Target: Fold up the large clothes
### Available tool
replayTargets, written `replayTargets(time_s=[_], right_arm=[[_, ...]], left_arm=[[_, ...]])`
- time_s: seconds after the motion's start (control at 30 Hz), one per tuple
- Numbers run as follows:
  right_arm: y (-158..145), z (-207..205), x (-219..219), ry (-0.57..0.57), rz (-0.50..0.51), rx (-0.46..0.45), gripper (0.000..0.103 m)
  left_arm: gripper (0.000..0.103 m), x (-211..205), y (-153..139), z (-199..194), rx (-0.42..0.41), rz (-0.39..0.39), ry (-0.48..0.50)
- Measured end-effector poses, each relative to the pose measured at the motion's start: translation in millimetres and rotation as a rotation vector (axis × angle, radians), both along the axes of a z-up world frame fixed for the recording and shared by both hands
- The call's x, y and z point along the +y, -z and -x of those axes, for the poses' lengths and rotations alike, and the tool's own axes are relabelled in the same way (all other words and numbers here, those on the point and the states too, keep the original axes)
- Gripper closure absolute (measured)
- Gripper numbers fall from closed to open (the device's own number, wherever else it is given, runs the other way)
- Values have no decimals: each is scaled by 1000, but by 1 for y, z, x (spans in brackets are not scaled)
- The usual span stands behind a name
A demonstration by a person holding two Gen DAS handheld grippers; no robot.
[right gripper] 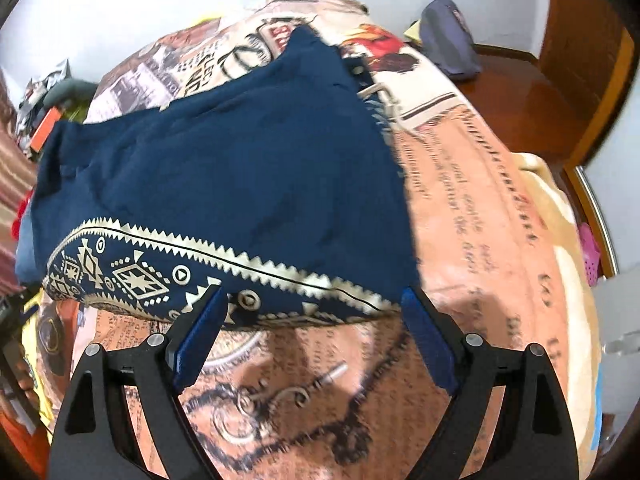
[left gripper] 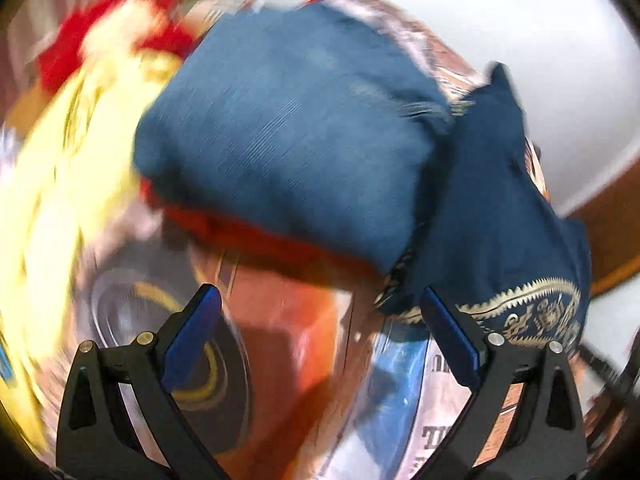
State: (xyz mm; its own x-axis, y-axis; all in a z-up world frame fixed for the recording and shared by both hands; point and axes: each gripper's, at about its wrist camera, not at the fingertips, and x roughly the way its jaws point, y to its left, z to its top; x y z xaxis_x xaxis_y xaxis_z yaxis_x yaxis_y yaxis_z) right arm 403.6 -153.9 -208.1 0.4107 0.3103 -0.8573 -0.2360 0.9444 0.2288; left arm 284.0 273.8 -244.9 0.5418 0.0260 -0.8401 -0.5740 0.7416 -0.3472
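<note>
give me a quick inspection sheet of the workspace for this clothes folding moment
surface: bed covered by a printed newspaper-style sheet, lightly rumpled
job's things: navy garment with a cream patterned border, spread on the sheet; a lighter blue folded cloth lying over a red one
clutter: yellow cloth, blurred; grey pouch at the far corner; pink item at the right edge
grippers: left gripper open, holding nothing; right gripper open, left finger overlapping the border, nothing clamped
cables: nothing seen
surroundings: white wall; wooden bed frame; heap of mixed items at left
</note>
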Motion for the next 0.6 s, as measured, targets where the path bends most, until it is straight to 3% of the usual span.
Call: replayTargets(time_s=[0.17,0.37,0.6], right_arm=[[-5,9,-4,1,6,-16,16],[-12,14,8,-31,-1,-45,16],[-11,14,28,-72,7,-47,16]], left_arm=[[3,-4,27,9,-85,281,-29],[3,-41,29,-17,-187,385,132],[3,-50,48,-68,-184,467,154]])
